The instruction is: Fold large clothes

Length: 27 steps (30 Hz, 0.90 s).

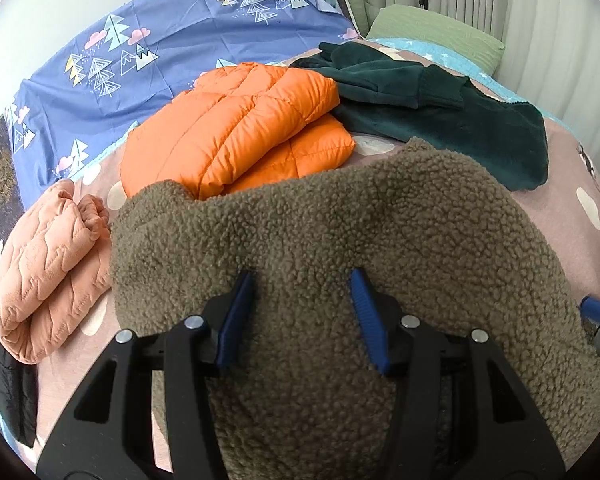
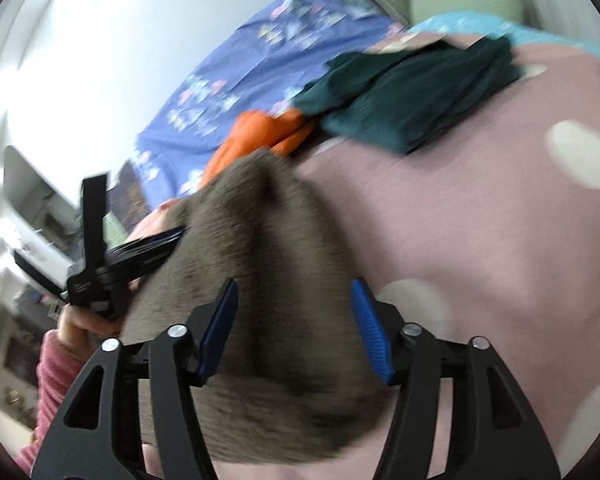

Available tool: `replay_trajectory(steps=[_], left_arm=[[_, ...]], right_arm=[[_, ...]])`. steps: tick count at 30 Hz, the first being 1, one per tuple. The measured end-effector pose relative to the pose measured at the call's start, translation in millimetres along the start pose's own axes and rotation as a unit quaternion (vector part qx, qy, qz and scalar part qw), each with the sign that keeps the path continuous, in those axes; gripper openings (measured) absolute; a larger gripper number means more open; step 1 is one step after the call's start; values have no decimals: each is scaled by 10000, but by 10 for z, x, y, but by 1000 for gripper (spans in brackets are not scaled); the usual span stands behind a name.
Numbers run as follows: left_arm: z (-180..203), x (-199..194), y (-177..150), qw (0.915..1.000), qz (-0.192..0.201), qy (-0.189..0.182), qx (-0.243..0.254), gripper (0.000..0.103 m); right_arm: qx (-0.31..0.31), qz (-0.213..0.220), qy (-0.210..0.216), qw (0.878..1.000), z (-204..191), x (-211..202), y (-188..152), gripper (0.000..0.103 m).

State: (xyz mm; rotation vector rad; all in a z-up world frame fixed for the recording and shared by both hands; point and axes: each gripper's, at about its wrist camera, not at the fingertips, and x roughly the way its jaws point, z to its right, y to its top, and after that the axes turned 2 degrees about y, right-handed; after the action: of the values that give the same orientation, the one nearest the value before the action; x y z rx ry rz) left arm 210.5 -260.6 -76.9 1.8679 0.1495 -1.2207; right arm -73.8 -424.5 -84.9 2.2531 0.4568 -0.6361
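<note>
Underneath, pink cloud-print bedspread.

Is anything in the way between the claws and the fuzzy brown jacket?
No, nothing visible. The fuzzy brown jacket lies right under the left claw, filling the gap between its blue fingers. The right claw is over the same jacket too, though that view is blurry. The orange jacket sits behind, out of the way.
</note>
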Motion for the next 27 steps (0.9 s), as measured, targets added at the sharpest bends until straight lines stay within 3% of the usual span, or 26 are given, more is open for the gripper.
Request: replay_trajectory(steps=[3,6,8,13,17,18,20,22,27], left_arm=[[-13,3,-10,10000,30,-52,-46,52],[-13,4,-16,10000,56,-51,-51,52],[-12,2,-24,10000,59,-57,-55,52],[-53,-14,-44,9997,113,-167,-135,52],[-90,-5,-48,9992,147,-278,-234,52],[-110,-8,-62,9992,152,-293,-245,52],[-119,-5,-65,9990,156,-305,-274,52],[-101,-6,-62,9991,175,-284,-263,52],[-113,-30,-94,9988,262,-294,-279,53]], right_arm=[[275,-227,-138,9993,228,13,-32,63],[706,-773,343,9939,425,184,-156,67],[851,-878,612,9906,489,222,-204,69],[970,-1163,1163,9816,456,367,-159,74],[951,-1241,1135,9812,322,524,-128,74],[985,-1186,1106,9818,301,533,-129,71],[1135,-1100,1160,9806,304,520,-154,42],[1263,-1001,1228,9793,332,456,-191,33],[1259,-921,1233,9800,391,364,-256,36]])
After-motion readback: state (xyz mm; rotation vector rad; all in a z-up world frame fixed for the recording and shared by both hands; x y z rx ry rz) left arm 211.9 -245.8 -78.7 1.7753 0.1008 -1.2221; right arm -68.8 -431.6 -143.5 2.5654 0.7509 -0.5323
